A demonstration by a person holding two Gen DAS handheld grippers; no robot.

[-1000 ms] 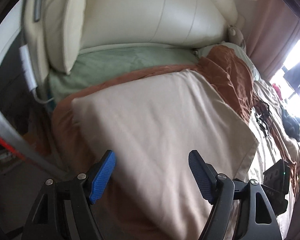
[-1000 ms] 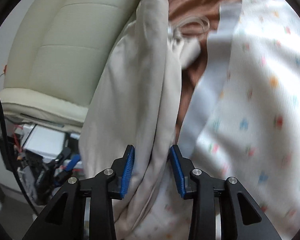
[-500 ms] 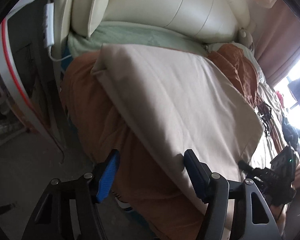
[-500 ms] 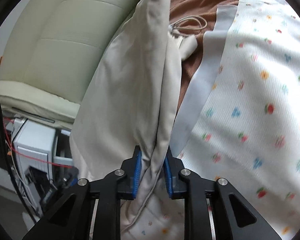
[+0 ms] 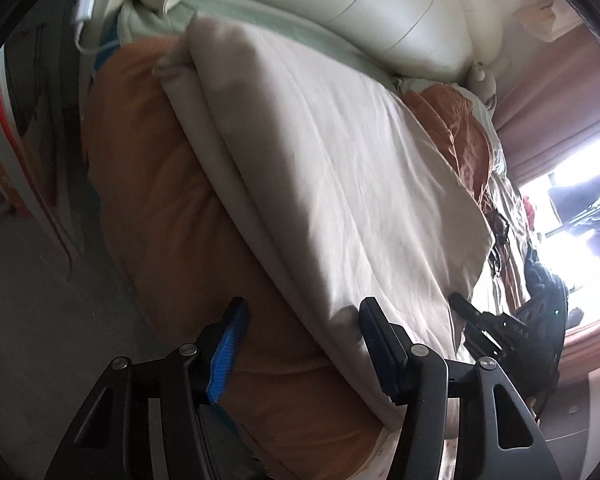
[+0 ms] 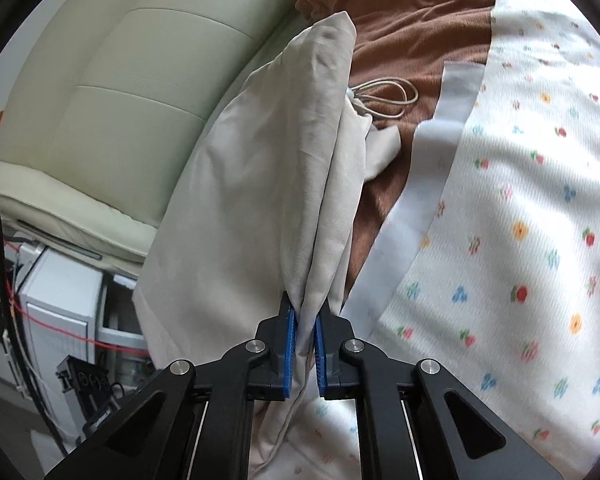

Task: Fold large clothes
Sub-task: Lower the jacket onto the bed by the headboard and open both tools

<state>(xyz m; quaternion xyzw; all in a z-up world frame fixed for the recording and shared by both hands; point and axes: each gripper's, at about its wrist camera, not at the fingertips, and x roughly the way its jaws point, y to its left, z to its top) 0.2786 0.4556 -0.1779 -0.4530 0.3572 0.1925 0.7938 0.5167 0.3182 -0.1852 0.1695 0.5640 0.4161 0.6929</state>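
cloth: a large beige cloth (image 5: 340,184), folded in layers, lies on the bed along its near edge, on top of the brown blanket; its corner by the right tongs is lifted off the bed, where the cloth (image 6: 284,184) hangs as a bunched, upright fold
right tongs: the right tongs (image 6: 305,354) are closed tight on the gathered beige fabric, the blue pads (image 6: 290,344) pressing it from both sides; a tail of cloth hangs below the grip
left tongs: the left tongs (image 5: 298,346) stand wide apart and grip nothing; the right-hand blue finger (image 5: 374,340) is touching or just beside the cloth's folded near edge, the left-hand finger is over the blanket
other tongs seen: from the left wrist view the right tongs (image 5: 496,334) show dark at the cloth's far corner
blanket: a brown blanket (image 5: 168,216) lies under the cloth and drapes over the bed's side; in the right wrist view the blanket (image 6: 412,36) spreads rumpled toward the head of the bed
quilt: a white quilt (image 6: 520,208) with small coloured flowers and a pale grey border lies just beside the lifted cloth, over the blanket
cable: a coiled white cable (image 6: 384,98) rests on the blanket, touching the cloth's edge
headboard: a cream padded headboard (image 6: 112,72) stands along the bed's head
sheet: a pale green sheet (image 5: 260,20) shows between cloth and headboard
curtain: a pink curtain (image 5: 556,96) hangs by a bright window
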